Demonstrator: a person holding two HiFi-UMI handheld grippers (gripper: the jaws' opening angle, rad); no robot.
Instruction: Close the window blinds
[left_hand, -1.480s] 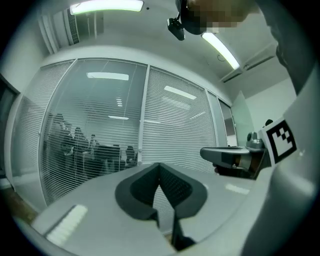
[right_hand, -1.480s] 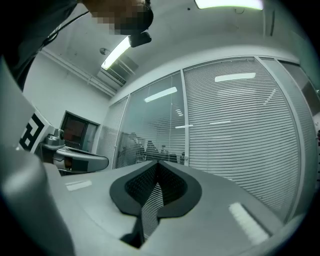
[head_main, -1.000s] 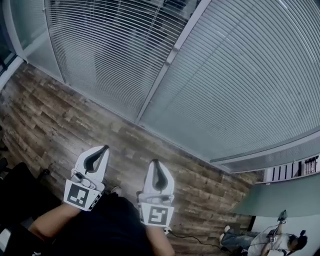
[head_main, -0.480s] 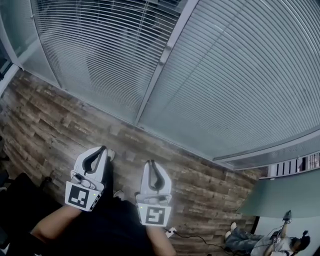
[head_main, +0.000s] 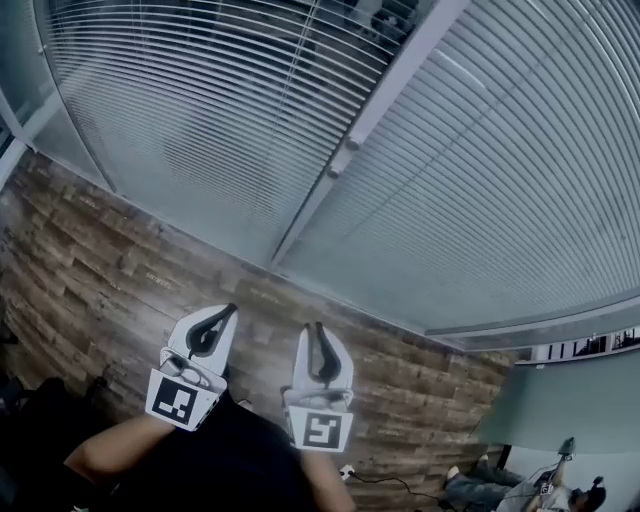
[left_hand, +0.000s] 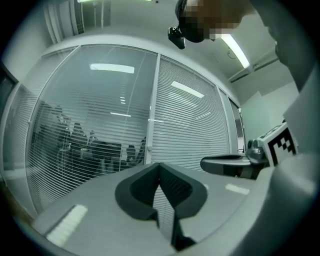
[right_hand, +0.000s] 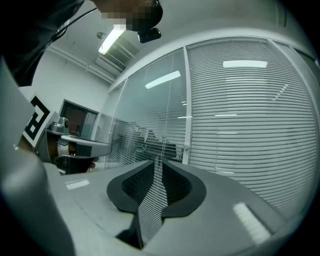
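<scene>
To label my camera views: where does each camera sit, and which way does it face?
Head view: on the person's head, looking steeply down at brown wooden floor and grey slatted window blinds; both forearms show.
Left gripper view: on the left claw, facing the blinds; its shut jaws show.
Right gripper view: on the right claw, facing the blinds; jaws just opening, nothing between.
Gripper views share the white window post.

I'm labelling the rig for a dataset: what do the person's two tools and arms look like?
Both the left tool and right tool have pale, rounded shells with dark ribbed pads and a cube bearing a black-and-white square marker. The forearms are bare; the clothing is dark.
</scene>
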